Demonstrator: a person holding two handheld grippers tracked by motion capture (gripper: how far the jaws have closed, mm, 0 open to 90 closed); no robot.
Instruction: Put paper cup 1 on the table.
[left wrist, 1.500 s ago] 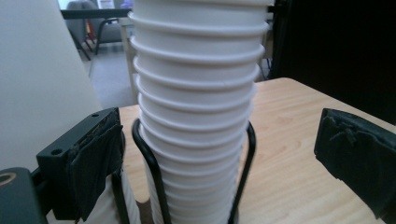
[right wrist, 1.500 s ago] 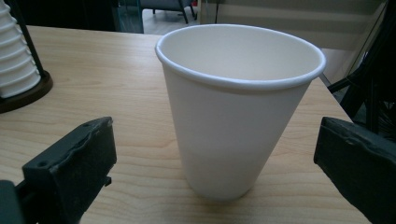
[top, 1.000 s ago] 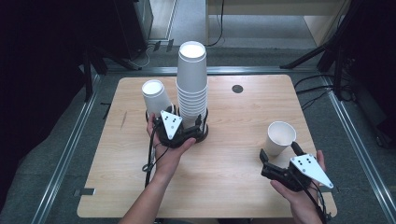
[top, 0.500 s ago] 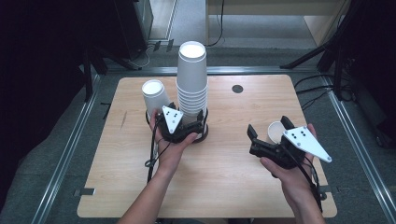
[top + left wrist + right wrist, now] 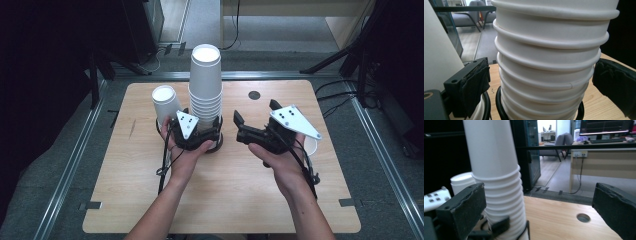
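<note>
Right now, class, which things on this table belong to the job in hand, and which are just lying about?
In the job:
tall stack of white paper cups
left tongs
right tongs

Lying about:
single upturned white paper cup
round dark hole in the tabletop

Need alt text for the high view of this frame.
A tall stack of white paper cups stands on a light wooden table, the left gripper around its base. The open right gripper reaches toward it.

Your high view looks forward and down over the whole wooden table (image 5: 225, 200), your left gripper view sits tight against the paper cup stack (image 5: 549, 62), your right gripper view faces that stack (image 5: 496, 170) from farther off, left of frame, all three share it (image 5: 205, 90).
</note>
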